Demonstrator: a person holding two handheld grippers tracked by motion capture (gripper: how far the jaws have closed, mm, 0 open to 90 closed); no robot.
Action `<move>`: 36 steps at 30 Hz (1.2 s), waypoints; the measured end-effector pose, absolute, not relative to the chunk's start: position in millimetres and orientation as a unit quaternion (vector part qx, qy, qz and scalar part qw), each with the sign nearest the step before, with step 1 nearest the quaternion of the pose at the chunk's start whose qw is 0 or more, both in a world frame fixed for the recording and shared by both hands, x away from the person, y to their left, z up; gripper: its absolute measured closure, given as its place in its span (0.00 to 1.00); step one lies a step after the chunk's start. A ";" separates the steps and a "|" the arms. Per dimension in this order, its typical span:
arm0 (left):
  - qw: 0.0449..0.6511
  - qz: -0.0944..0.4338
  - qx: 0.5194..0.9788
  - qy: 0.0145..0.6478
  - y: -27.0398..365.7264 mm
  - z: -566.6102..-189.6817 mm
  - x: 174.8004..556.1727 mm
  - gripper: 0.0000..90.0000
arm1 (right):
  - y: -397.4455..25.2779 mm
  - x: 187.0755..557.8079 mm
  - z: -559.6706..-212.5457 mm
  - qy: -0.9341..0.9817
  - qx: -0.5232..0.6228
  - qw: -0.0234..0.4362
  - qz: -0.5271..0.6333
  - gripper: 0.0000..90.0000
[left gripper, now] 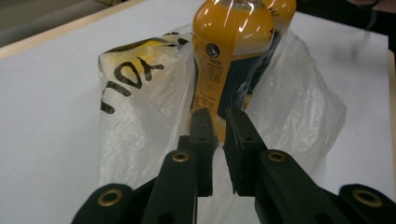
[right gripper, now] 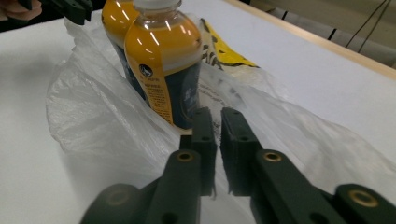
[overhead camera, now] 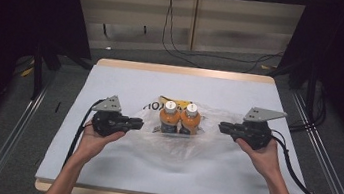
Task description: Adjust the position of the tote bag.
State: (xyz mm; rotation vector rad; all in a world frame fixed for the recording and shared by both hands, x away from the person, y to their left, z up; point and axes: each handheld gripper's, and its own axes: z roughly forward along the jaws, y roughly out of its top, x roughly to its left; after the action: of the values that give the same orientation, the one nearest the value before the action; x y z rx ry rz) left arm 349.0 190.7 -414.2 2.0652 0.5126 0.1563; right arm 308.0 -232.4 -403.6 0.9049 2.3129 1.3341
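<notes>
Left tongs (overhead camera: 137, 122): jaws nearly closed, pinching the edge of a clear plastic bag (overhead camera: 154, 142). Between both tongs, two orange-filled bottles (overhead camera: 179, 117) with white caps and dark labels stand upright, side by side and touching, on the bag. Right tongs (overhead camera: 223, 127): jaws likewise pinched on the bag's film. White-covered desk (overhead camera: 127, 76) with wooden rim; cables trail over the grey floor (overhead camera: 130, 53) beyond.

The high view looks down over the whole tabletop (overhead camera: 127, 78); both gripper views sit low and close, facing the two bottles (overhead camera: 179, 118) from opposite sides.
</notes>
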 end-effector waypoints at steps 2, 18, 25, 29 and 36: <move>0.476 0.059 0.854 0.200 182.8 -416.7 354.1 0.97 | -224.4 314.4 -406.2 0.817 0.312 0.150 0.461 0.98; 0.360 0.045 0.914 0.184 129.5 -449.6 383.4 0.96 | -189.7 374.7 -444.9 0.873 0.322 0.096 0.354 1.00; 0.314 0.053 0.927 0.198 135.6 -466.9 387.3 0.95 | -184.3 384.9 -468.5 0.897 0.331 0.101 0.274 1.00; 0.302 0.068 0.931 0.193 139.2 -467.9 384.5 0.96 | -183.8 385.2 -467.5 0.898 0.333 0.105 0.269 1.00; 0.271 0.089 0.941 0.183 155.4 -464.8 383.6 0.98 | -194.0 381.9 -461.7 0.916 0.319 0.141 0.197 1.00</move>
State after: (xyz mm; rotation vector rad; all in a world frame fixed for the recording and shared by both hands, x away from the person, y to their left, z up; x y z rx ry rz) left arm 383.6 155.4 -464.8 2.5339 0.4940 0.2410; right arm 381.9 -194.0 -461.7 0.9207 2.6460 0.5681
